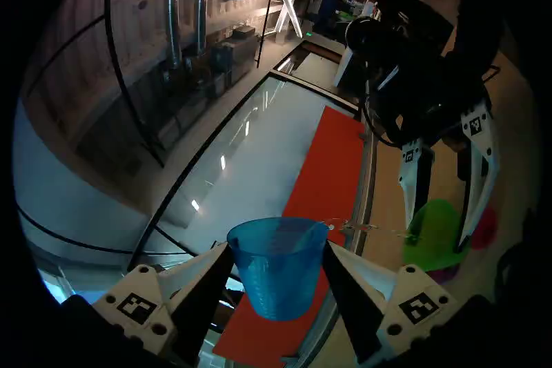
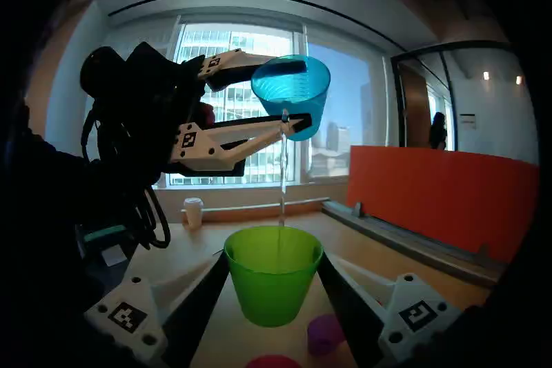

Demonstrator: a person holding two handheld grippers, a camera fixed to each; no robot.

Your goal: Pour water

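Left hand-held gripper [image 1: 277,252] is clamped on the blue cup [image 1: 279,278], which we're holding tipped, mouth leaning down, right above the green cup [image 2: 272,285] that our right hand-held gripper [image 2: 273,261] grips, so the thin water stream [image 2: 283,175] falls straight into that green cup.

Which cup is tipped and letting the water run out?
The see-through blue plastic cup, tilted high in the left hand-held gripper, with a thin stream falling from its rim. The green plastic cup below is upright, catching it.
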